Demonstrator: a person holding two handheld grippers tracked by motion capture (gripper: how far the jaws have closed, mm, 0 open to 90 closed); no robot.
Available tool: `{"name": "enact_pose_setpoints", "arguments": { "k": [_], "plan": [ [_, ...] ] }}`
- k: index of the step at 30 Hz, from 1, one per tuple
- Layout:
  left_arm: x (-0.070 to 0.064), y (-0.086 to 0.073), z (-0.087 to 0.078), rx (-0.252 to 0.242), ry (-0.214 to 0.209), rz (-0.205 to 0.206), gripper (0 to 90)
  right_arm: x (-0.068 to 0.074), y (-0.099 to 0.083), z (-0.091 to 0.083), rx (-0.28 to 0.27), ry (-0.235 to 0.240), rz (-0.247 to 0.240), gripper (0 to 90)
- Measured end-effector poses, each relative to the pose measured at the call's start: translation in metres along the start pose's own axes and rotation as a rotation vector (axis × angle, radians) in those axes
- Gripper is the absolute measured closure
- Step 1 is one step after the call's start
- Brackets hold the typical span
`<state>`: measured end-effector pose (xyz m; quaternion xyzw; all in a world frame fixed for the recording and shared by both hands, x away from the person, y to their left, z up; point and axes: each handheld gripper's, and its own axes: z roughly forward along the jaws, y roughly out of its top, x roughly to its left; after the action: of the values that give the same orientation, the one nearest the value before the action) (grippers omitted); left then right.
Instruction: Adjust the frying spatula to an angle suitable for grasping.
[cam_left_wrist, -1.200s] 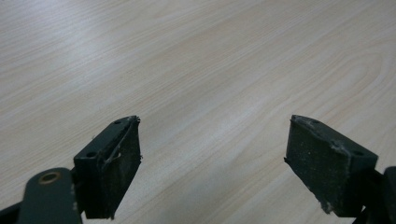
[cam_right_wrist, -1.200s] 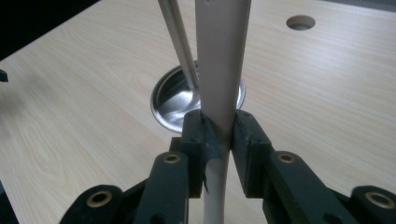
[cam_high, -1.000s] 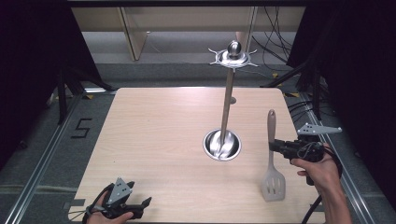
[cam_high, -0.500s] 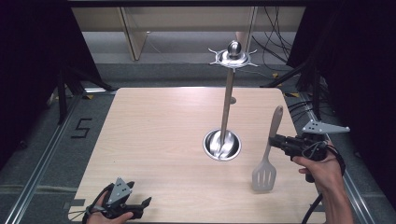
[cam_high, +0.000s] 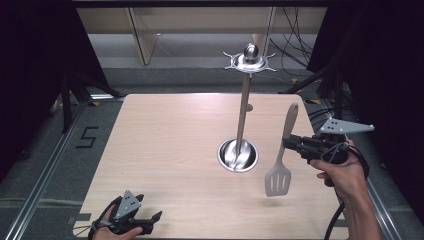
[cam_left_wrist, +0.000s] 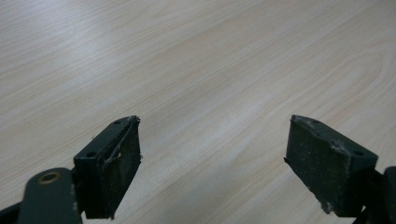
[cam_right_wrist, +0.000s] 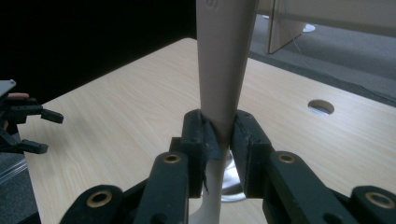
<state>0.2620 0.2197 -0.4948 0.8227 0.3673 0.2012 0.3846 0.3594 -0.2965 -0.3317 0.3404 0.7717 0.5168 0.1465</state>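
A beige slotted spatula (cam_high: 282, 159) hangs in the air at the table's right side, handle up and blade down, tilted a little. My right gripper (cam_high: 291, 144) is shut on its handle (cam_right_wrist: 219, 79), which rises between the two jaws in the right gripper view. To its left a metal utensil stand (cam_high: 243, 107) rises from a round steel base (cam_high: 238, 155), with a hooked disc on top. My left gripper (cam_high: 150, 220) rests open at the table's front left edge. Its black pads (cam_left_wrist: 114, 163) stand wide apart over bare wood in the left gripper view.
The light wooden table (cam_high: 165, 145) has a small round hole (cam_right_wrist: 321, 107) near its far edge. Black cables lie on the floor at the back right, and wooden furniture legs stand behind the table. A "5" is marked on the floor at left.
My right gripper has lifted the spatula off the table and swung it more upright, moving it left toward the stand. The left gripper has stayed put.
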Motion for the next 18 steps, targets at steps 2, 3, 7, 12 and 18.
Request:
{"name": "enact_pose_setpoints", "arguments": {
  "k": [2,3,7,12,18],
  "plan": [
    [0.000,0.000,0.001,-0.007,-0.001,-0.008,17.3,0.002,0.002,0.001,-0.010,-0.001,0.000,76.2],
    [0.000,0.000,0.000,-0.007,-0.001,-0.001,17.2,0.006,0.007,0.002,0.006,0.019,-0.010,76.3],
    [0.001,0.000,0.000,-0.005,-0.001,0.005,17.2,0.015,0.016,0.007,0.005,0.030,-0.036,76.2],
    [0.001,0.000,0.000,-0.006,-0.001,0.007,17.2,0.026,0.025,0.013,-0.010,0.040,-0.055,76.2],
    [0.001,0.000,-0.001,0.004,0.000,0.019,17.2,0.037,0.036,0.019,0.001,0.053,-0.070,76.2]
  ]
}}
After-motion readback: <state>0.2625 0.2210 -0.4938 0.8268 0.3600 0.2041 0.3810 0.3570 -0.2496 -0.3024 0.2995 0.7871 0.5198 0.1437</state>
